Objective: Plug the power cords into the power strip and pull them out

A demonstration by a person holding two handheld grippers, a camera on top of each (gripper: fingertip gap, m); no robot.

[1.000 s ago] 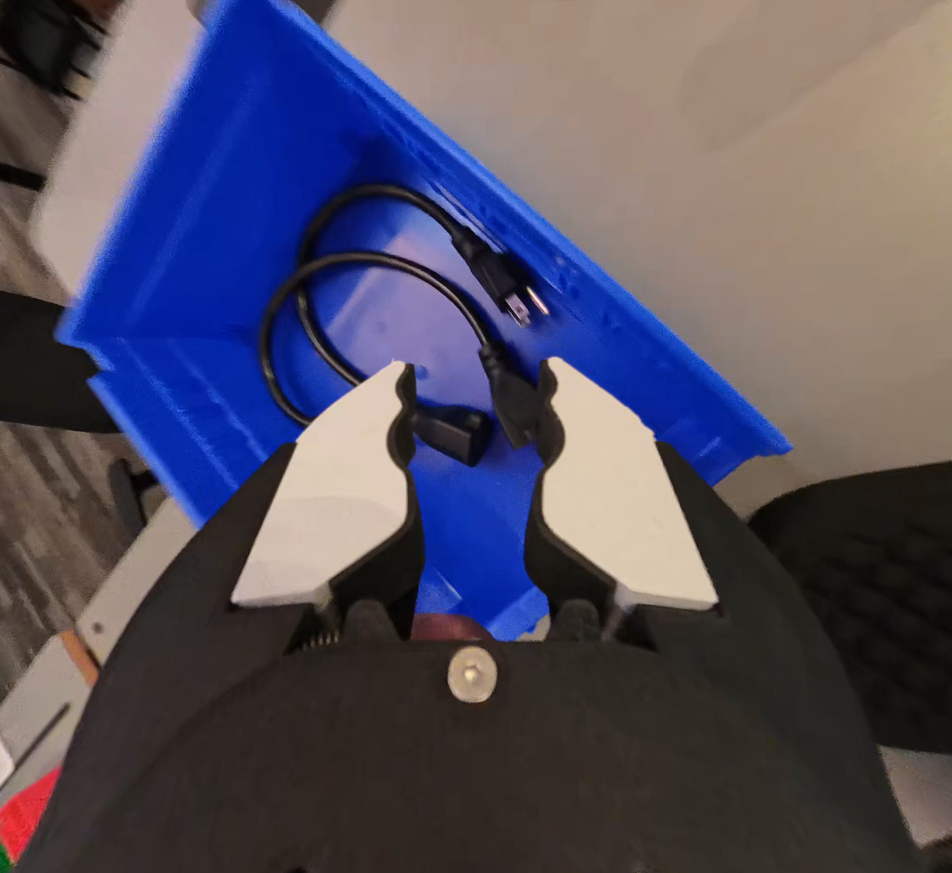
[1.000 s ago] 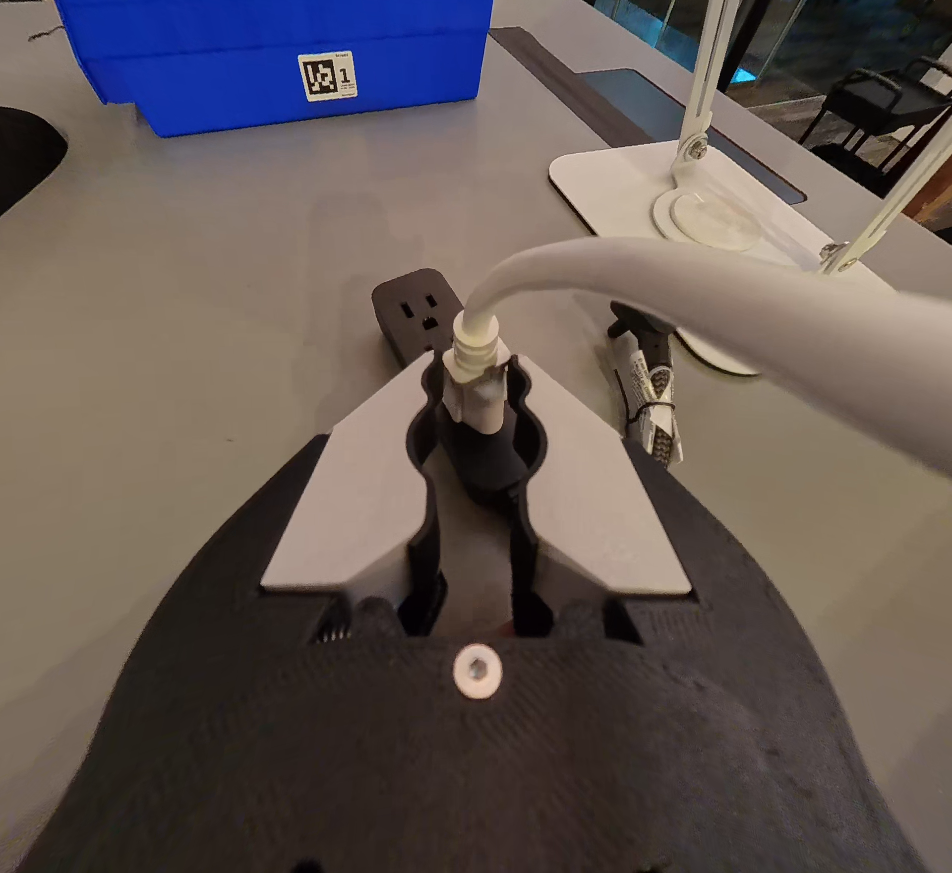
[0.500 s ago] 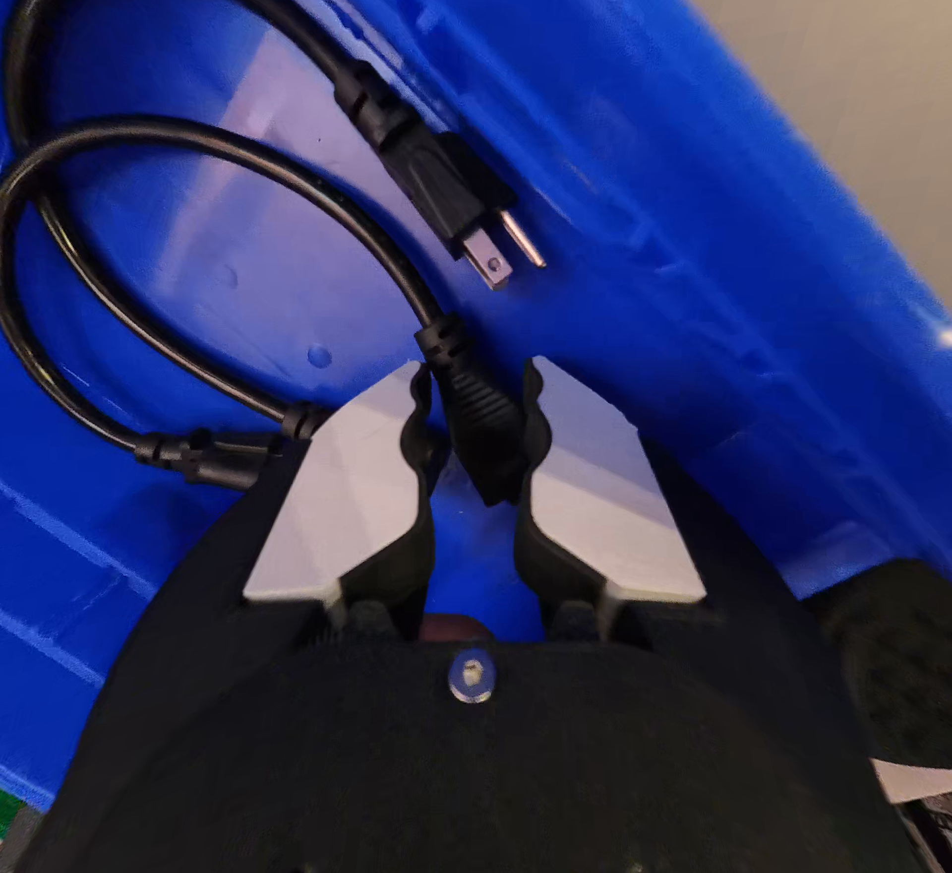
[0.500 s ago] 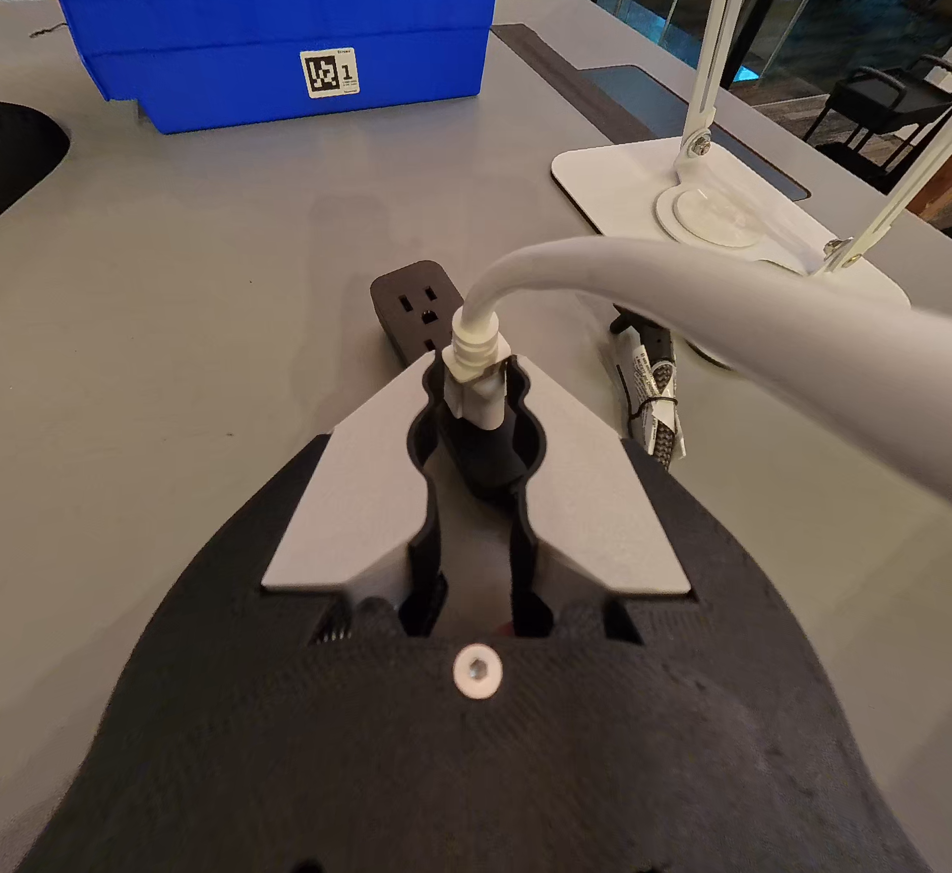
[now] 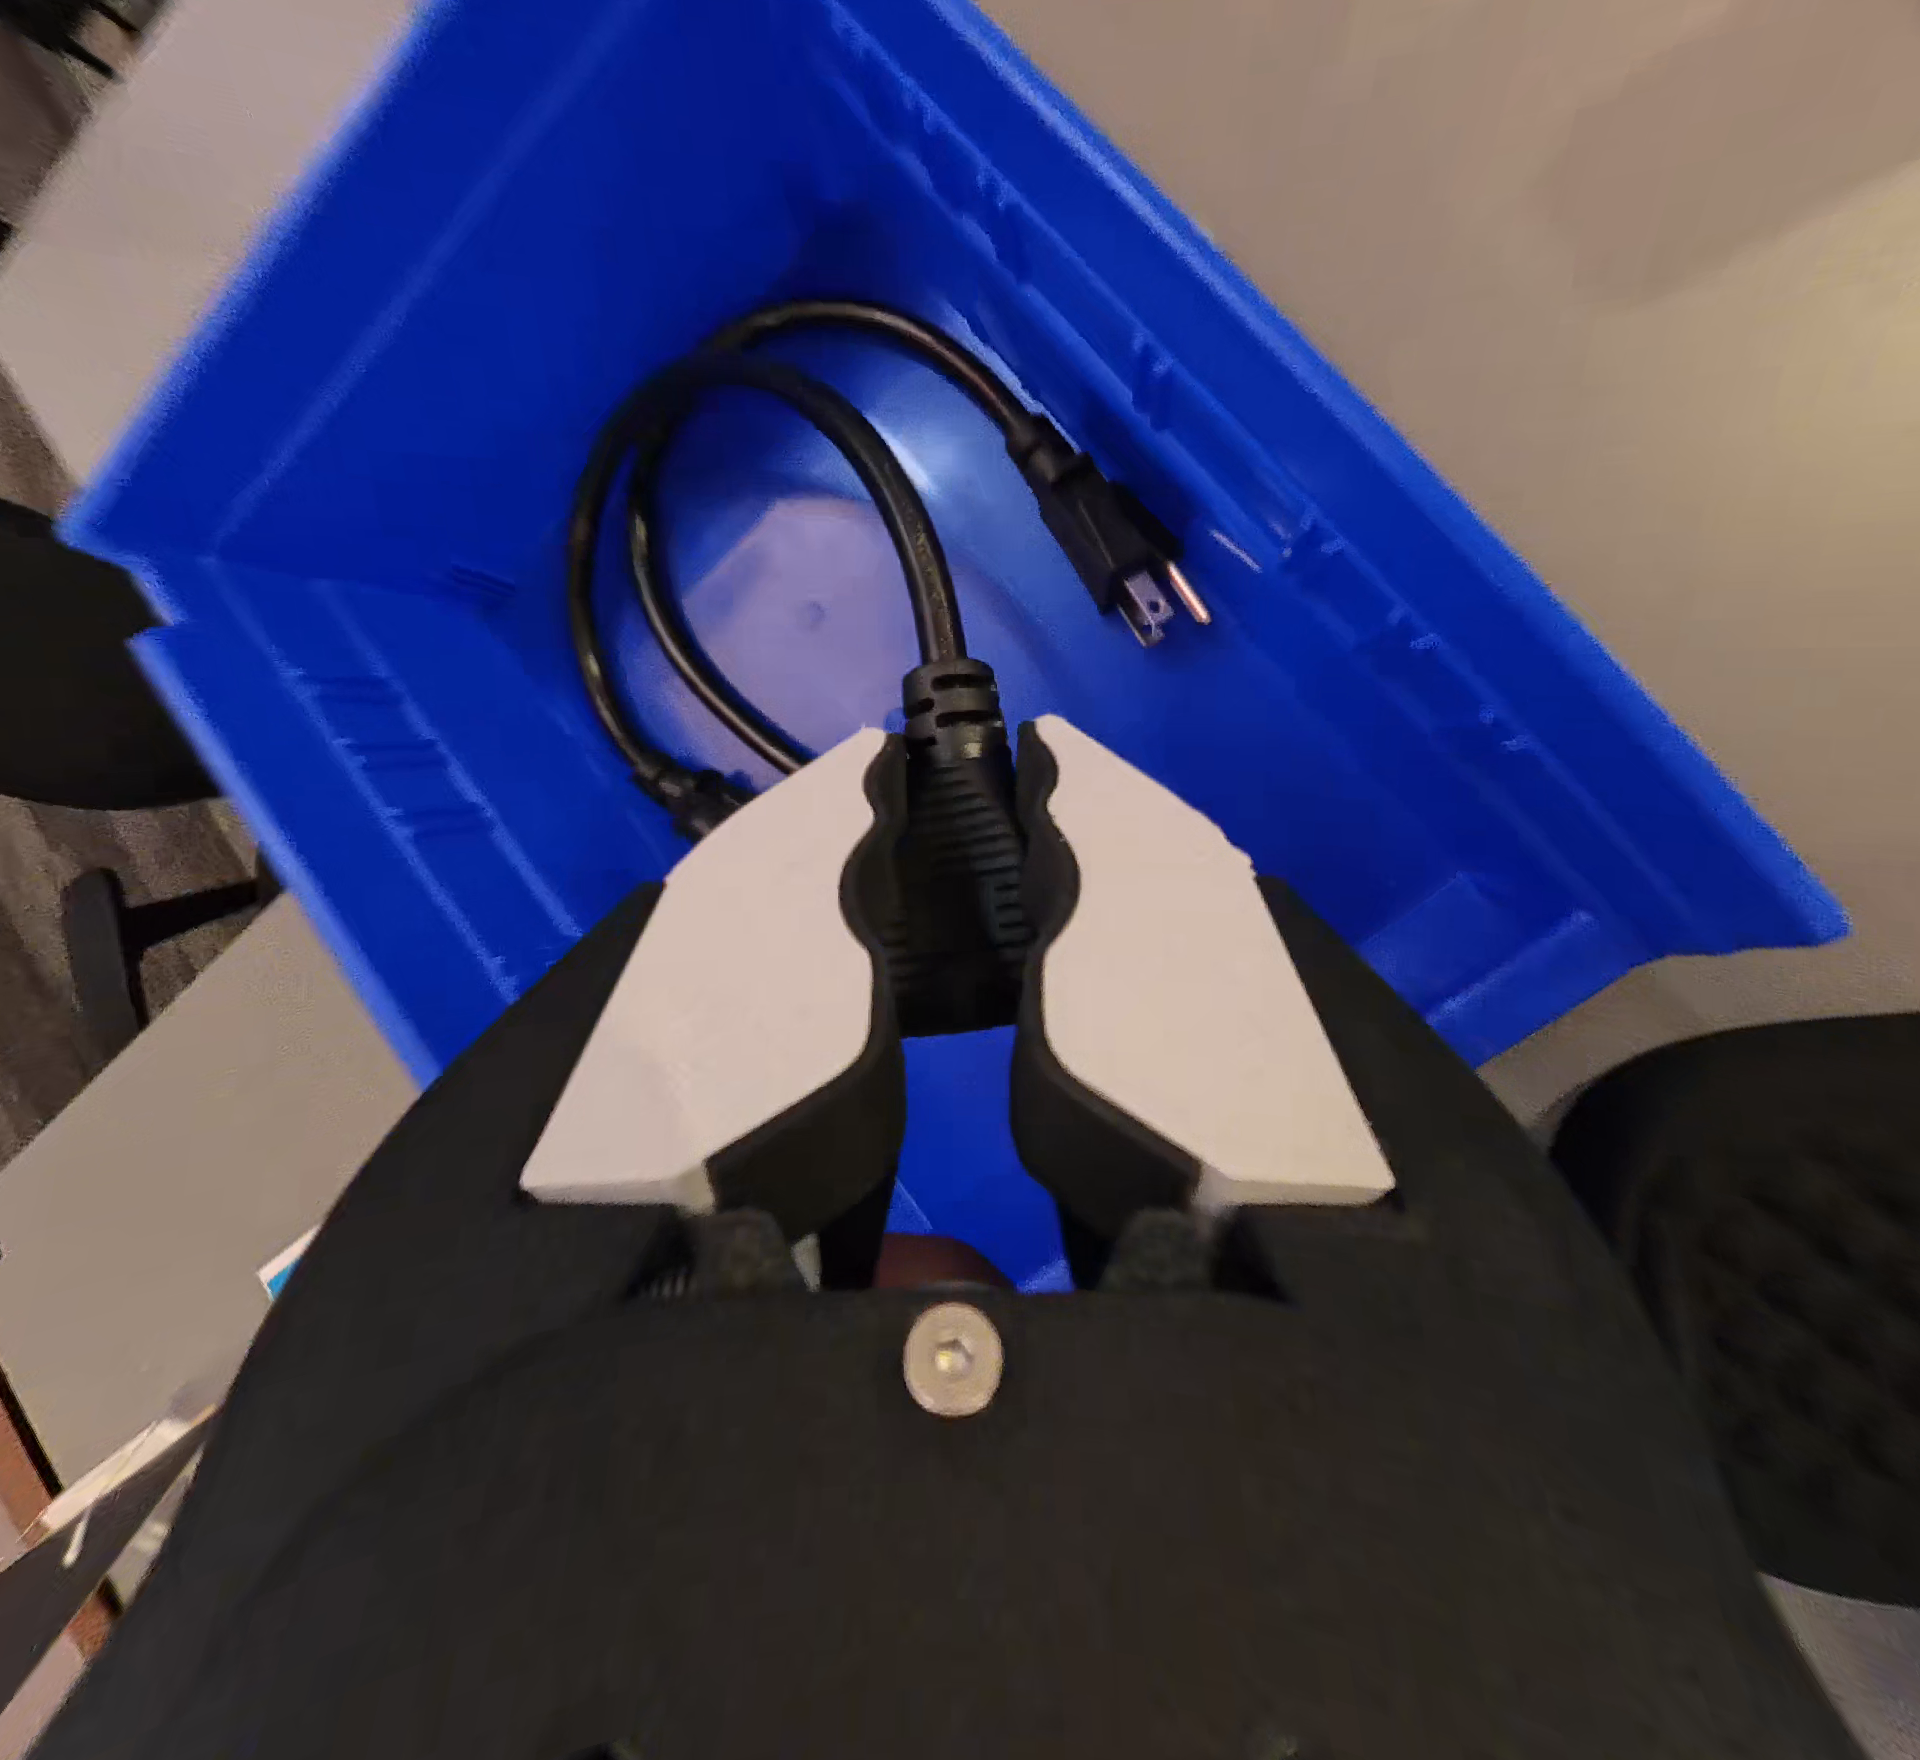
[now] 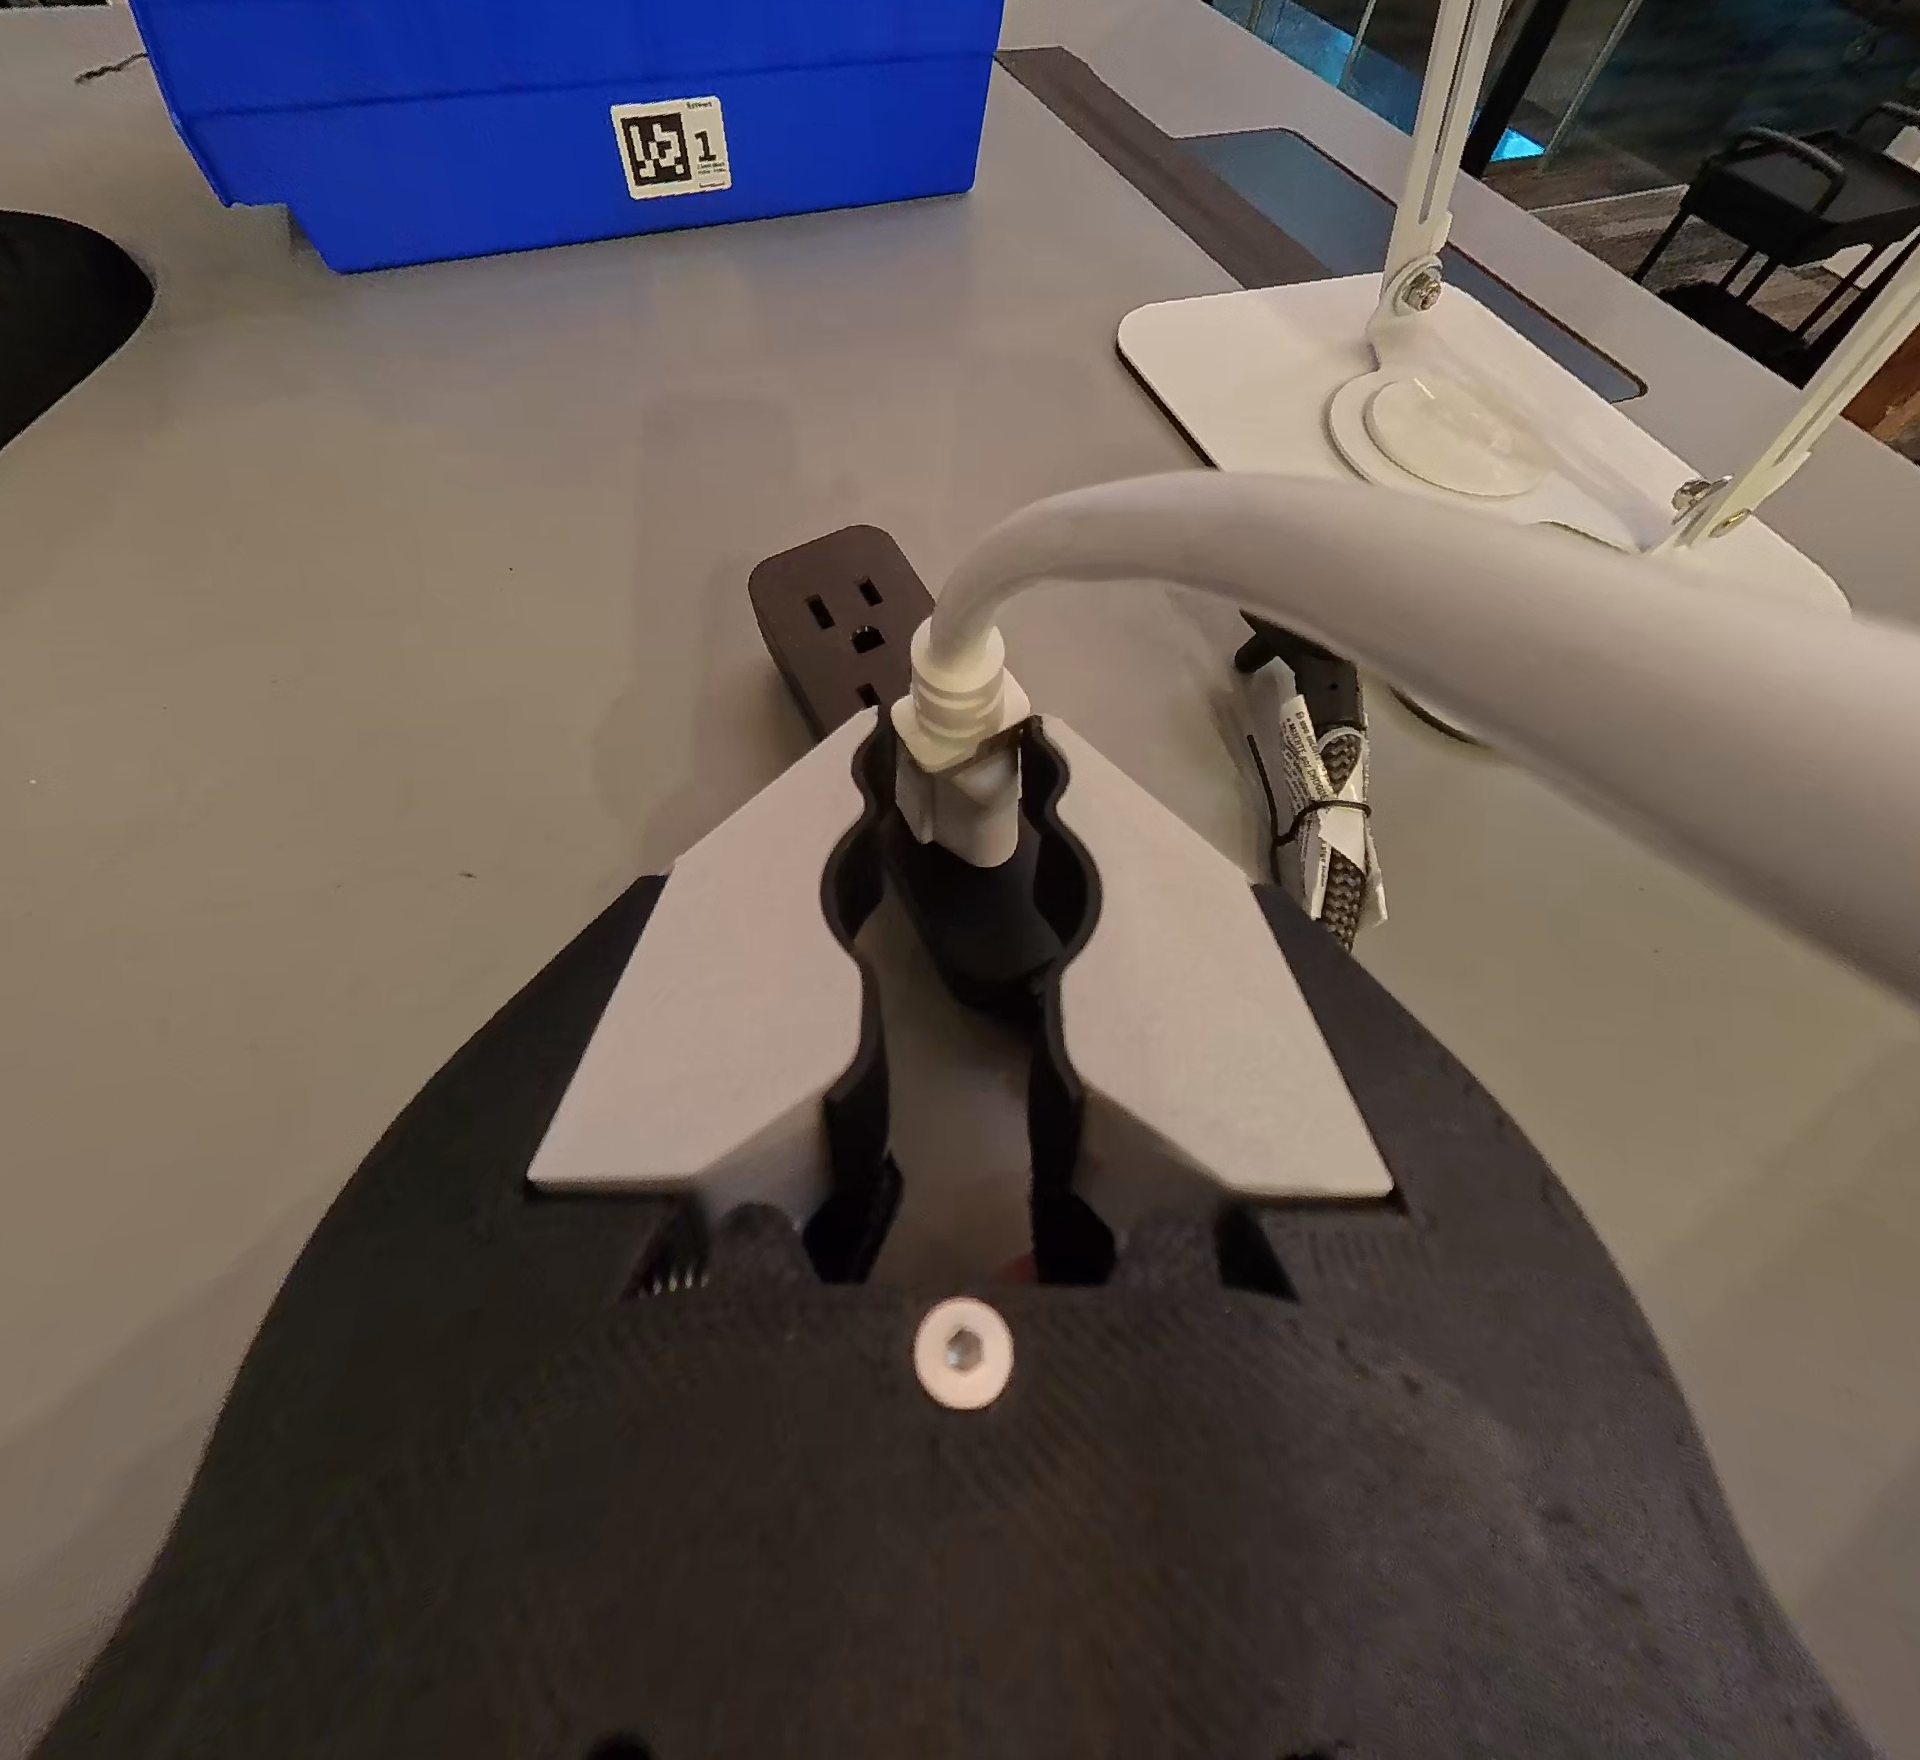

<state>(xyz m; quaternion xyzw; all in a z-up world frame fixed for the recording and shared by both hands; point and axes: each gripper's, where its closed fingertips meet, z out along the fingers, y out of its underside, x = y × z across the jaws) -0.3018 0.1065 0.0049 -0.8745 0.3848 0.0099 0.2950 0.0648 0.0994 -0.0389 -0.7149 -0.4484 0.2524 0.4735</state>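
The left gripper (image 5: 951, 754) has its two fingers (image 5: 769, 931) closed on the ribbed black plug end (image 5: 951, 863) of a black power cord (image 5: 748, 474), the plug body pinched in the notched pads with its strain relief sticking out past the tips. The cord arcs away from the grip in a loop down into the blue bin (image 5: 499, 276), where its other end (image 5: 691, 791) shows just left of the gripper. A second black cord's three-prong plug (image 5: 1127, 552) lies on the bin floor close to the right wall, prongs pointing toward the near right. The bin sits on a grey table (image 5: 1455, 100).

The right gripper (image 6: 956, 744) has its fingers (image 6: 1174, 972) closed around a white plug (image 6: 961, 775) seated in the black power strip (image 6: 831, 609), which lies flat on the table between and beyond the fingertips. One free outlet shows on the far end of the strip. The thick white cord (image 6: 1403, 609) bends up from the plug and sweeps off to the right edge of the view. Just right of the gripper lies a small bundled braided cable with a paper tag (image 6: 1314, 806). A white lamp base (image 6: 1382, 391) stands farther right, and the blue bin with a square marker label (image 6: 670, 147) stands at the far left
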